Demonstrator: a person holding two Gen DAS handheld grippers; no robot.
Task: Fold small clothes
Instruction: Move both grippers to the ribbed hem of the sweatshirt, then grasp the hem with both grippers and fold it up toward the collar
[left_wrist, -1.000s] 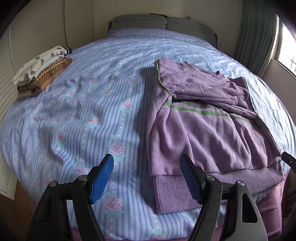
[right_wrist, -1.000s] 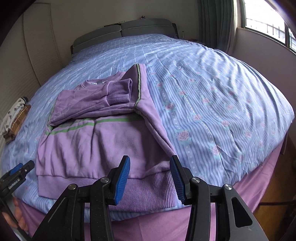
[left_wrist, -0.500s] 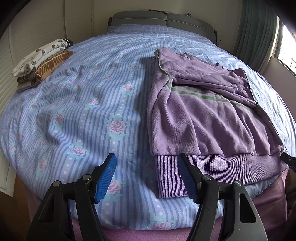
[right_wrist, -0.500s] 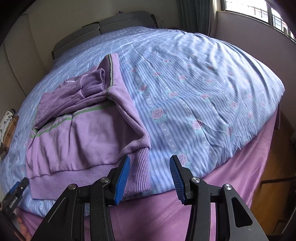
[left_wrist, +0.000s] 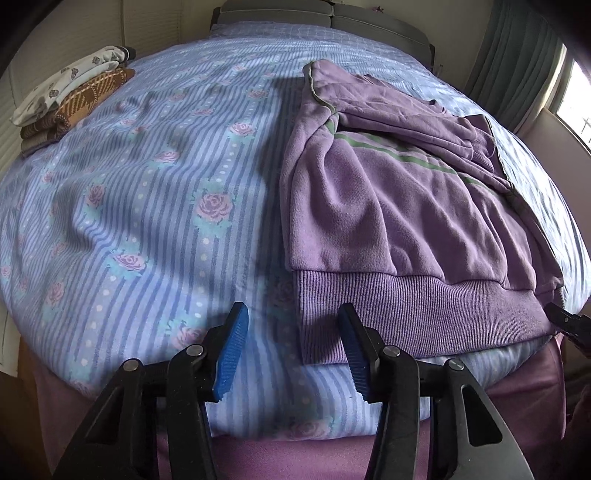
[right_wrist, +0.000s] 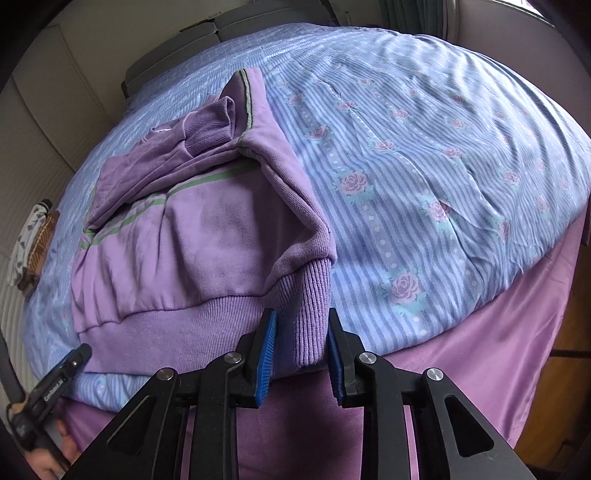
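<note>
Sweater: purple sweater (left_wrist: 388, 206) lies on the bed (left_wrist: 147, 184), ribbed hem along the near edge
Right tongs (right_wrist: 301, 350): open; the hem's right corner sits between the pads, nearer to a pinch
Left tongs (left_wrist: 291, 350): open; left corner just ahead, slightly right

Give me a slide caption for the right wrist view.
Right gripper, fingers open, straddles the ribbed hem corner of a purple sweatshirt on a striped floral bedspread.

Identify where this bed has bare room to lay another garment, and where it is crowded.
Free: quilt between the folded clothes pile and purple sweatshirt; also the stretch beyond its other side. Crowded: the sweatshirt's hem, flanked by left gripper and right gripper.
</note>
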